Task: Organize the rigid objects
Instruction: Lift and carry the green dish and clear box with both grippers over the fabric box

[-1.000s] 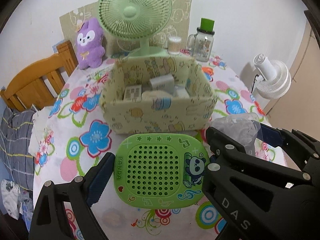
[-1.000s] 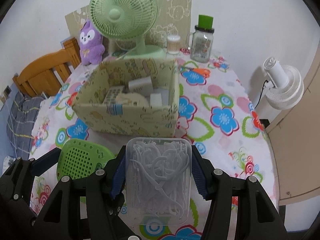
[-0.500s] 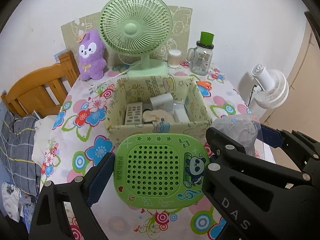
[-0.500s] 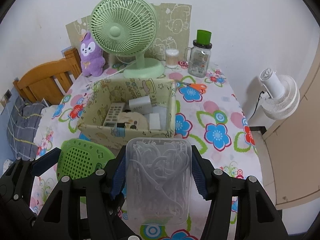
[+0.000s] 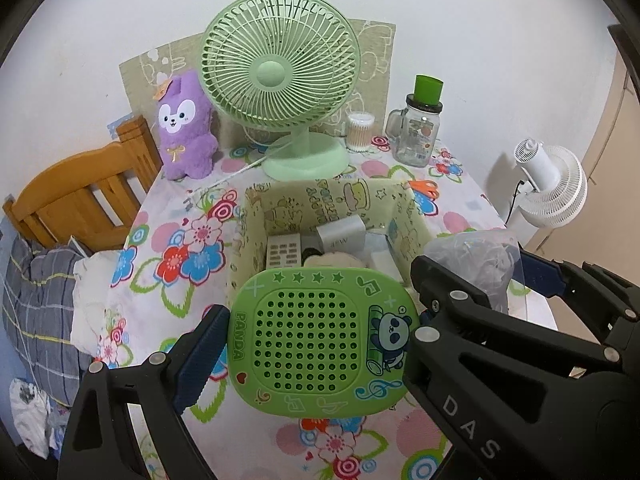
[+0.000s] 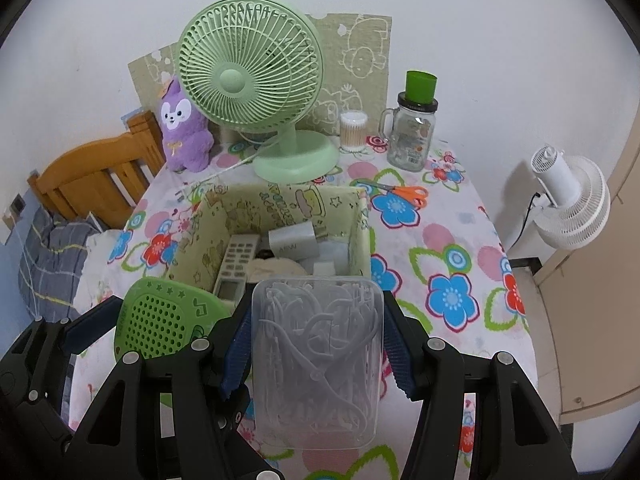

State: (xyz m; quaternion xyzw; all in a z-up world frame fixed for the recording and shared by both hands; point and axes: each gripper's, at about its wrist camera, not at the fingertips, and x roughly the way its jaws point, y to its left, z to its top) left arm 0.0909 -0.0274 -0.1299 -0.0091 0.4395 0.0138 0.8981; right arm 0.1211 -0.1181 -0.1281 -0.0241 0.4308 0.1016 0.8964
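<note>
Left hand-held gripper (image 5: 320,344) clamps a green panda box (image 5: 322,340); right hand-held gripper (image 6: 316,344) clamps a clear box (image 6: 316,360). Only the right view shows whole orange scissors (image 6: 400,192).

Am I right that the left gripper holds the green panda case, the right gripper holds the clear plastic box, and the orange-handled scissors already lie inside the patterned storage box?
Not quite: the scissors lie on the flowered tablecloth behind the storage box, not in it, as the right wrist view shows. The rest holds: left gripper on the panda case, right gripper on the clear plastic box.
</note>
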